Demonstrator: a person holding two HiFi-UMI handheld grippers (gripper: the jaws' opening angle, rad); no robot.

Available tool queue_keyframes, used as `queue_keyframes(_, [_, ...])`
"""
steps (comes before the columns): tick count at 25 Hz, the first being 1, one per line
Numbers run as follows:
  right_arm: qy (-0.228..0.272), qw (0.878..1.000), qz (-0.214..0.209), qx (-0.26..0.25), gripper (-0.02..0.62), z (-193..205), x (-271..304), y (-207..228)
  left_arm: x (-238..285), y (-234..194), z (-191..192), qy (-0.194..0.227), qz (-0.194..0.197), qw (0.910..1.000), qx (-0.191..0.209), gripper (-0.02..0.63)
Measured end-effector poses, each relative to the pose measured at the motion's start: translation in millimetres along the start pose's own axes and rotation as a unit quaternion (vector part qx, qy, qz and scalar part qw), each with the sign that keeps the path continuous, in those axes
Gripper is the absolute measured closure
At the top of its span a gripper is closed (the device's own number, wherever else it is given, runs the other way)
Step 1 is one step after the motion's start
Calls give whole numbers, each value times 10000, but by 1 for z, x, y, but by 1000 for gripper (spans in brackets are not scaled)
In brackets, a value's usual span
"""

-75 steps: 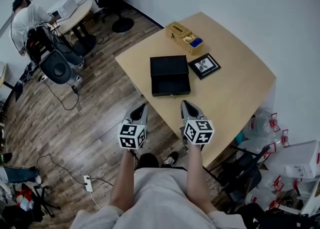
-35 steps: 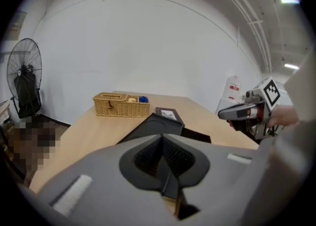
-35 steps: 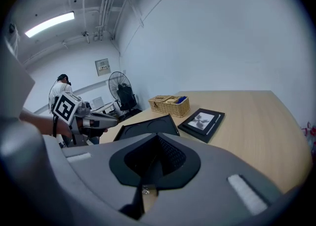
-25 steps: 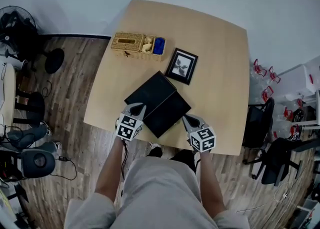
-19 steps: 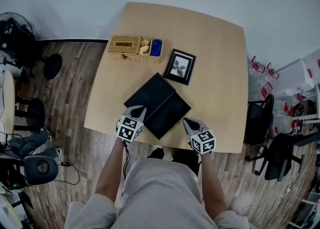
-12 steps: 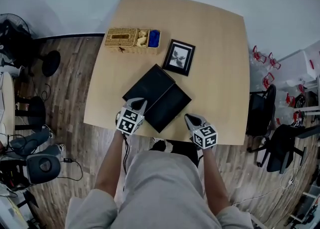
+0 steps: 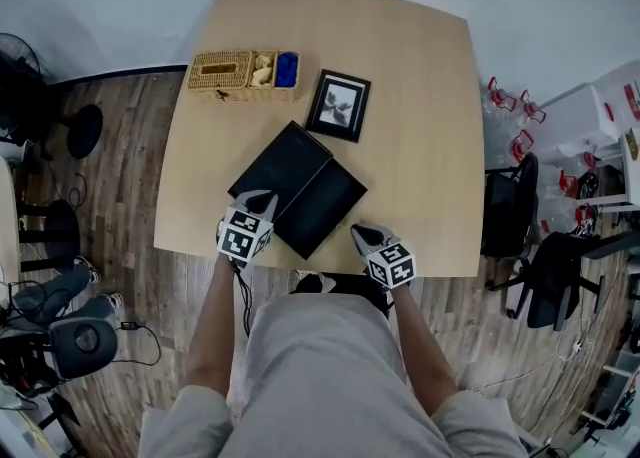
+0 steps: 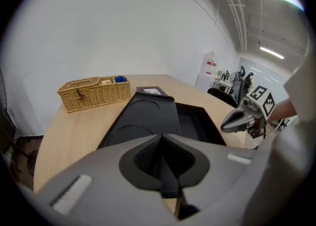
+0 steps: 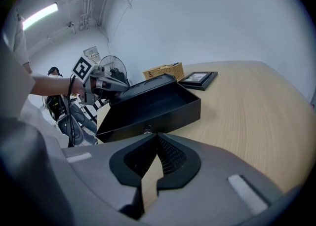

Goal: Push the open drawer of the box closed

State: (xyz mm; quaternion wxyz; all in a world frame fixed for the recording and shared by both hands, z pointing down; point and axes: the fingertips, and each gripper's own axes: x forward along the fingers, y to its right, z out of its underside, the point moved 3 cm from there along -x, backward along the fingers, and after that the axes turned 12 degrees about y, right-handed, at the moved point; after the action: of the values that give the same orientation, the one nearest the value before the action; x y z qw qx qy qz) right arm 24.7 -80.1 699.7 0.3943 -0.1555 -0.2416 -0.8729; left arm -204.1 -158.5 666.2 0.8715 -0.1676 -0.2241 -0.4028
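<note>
Markings that can be made out are the black-and-white square codes on the cubes of the left gripper (image 7: pixel 262 200) and the right gripper (image 7: pixel 360 234). The photo in the picture frame (image 7: pixel 338 105) is too small to read.

The black box (image 7: pixel 281 160) lies slantwise near the front edge of the table (image 7: pixel 420 96). Its drawer (image 7: pixel 322 204) is pulled out toward the front right corner. The drawer's front panel, with a small knob (image 9: pixel 146 131), stands just ahead of the right gripper's tips, slightly apart. That gripper's jaws are pressed together with nothing held.

The left gripper is also clenched and empty. Its tips sit at the box's front left side, with the lid stretching away straight ahead; contact cannot be told.

A wicker basket (image 7: pixel 245 71) stands at the back left edge, with the picture frame just right of it.
</note>
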Motion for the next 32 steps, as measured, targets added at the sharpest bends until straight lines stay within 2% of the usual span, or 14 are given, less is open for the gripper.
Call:
queue_keyframes(6, [-270, 9990, -240, -266, 594, 9, 10, -10, 3, 3, 1, -244, 65, 9996, 97, 554])
queue_keyframes(9, [-274, 9988, -324, -241, 565, 13, 13, -15, 4, 4, 2, -310, 75, 9994, 121, 554])
queue_keyframes(18, [-387, 9976, -407, -404, 514, 15, 24, -17, 0, 1, 0, 7, -6, 10000, -52, 554])
queue_keyframes(32, [-490, 9949, -492, -735, 505, 14, 35, -19, -1, 0, 0, 12, 127, 9998, -169, 554])
